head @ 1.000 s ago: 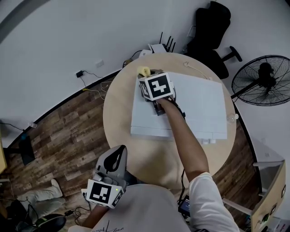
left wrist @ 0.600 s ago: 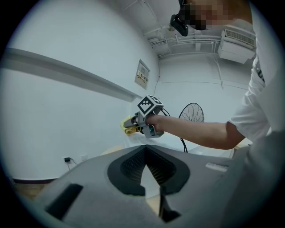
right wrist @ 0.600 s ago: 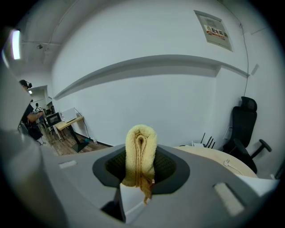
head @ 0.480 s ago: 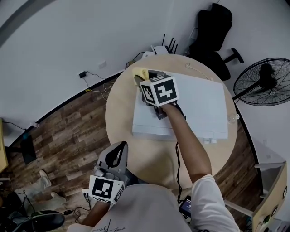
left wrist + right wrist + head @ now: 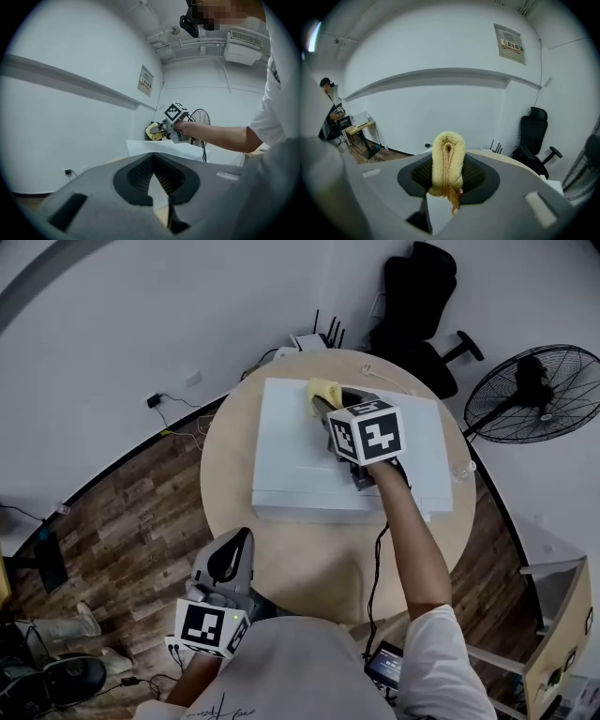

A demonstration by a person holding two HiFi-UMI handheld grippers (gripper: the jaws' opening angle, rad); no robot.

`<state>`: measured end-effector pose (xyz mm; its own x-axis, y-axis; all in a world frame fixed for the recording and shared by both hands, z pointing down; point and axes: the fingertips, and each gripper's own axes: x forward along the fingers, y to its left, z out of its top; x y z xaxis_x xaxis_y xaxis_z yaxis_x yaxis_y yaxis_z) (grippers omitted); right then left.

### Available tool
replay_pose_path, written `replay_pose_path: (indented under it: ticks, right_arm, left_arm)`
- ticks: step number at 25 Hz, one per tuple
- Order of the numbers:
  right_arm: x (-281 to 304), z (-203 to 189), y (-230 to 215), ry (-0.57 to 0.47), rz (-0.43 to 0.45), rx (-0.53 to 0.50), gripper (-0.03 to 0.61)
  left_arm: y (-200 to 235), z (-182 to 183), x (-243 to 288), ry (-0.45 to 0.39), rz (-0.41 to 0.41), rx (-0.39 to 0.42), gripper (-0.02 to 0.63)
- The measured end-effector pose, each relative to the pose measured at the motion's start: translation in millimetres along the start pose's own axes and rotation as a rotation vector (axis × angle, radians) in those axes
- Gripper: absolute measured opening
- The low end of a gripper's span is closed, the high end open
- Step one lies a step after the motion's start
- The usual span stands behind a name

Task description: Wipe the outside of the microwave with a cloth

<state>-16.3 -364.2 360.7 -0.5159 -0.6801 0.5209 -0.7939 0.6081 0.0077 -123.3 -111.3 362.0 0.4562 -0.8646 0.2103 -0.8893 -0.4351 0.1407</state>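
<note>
The white microwave (image 5: 300,460) sits on a round wooden table (image 5: 309,563), seen from above. My right gripper (image 5: 324,407) reaches over its top to the far edge, shut on a folded yellow cloth (image 5: 323,390) that rests at that edge. In the right gripper view the cloth (image 5: 448,159) stands pinched between the jaws of the gripper (image 5: 447,187). My left gripper (image 5: 236,549) hangs low by the table's near rim, away from the microwave, shut and holding nothing. Its own view (image 5: 159,187) looks toward the microwave (image 5: 154,146) and the cloth (image 5: 153,131).
A black office chair (image 5: 412,296) and a standing fan (image 5: 530,395) are beyond the table at the right. A router (image 5: 309,338) and cables lie by the wall behind it. A small screen device (image 5: 389,667) sits at the person's right. A desk (image 5: 358,129) stands far left.
My right gripper has slid the cloth rightward along the microwave's far edge, away from the far left corner. The left gripper has stayed low by the table.
</note>
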Motion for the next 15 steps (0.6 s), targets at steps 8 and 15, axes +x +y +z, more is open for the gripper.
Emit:
replay_pose_path:
  ticks: [8, 15]
  right_arm:
    - [-58.5, -46.3, -110.7, 0.055, -0.192, 0.073, 0.133]
    - [-113.1, -96.1, -206.5, 0.14, -0.388, 0.111, 0.133]
  left_arm:
    - [-20.9, -1.1, 4.9, 0.005, -0.031, 0.005, -0.008]
    - [-25.7, -2.3, 10.9, 0.02, -0.036, 0.005, -0.008]
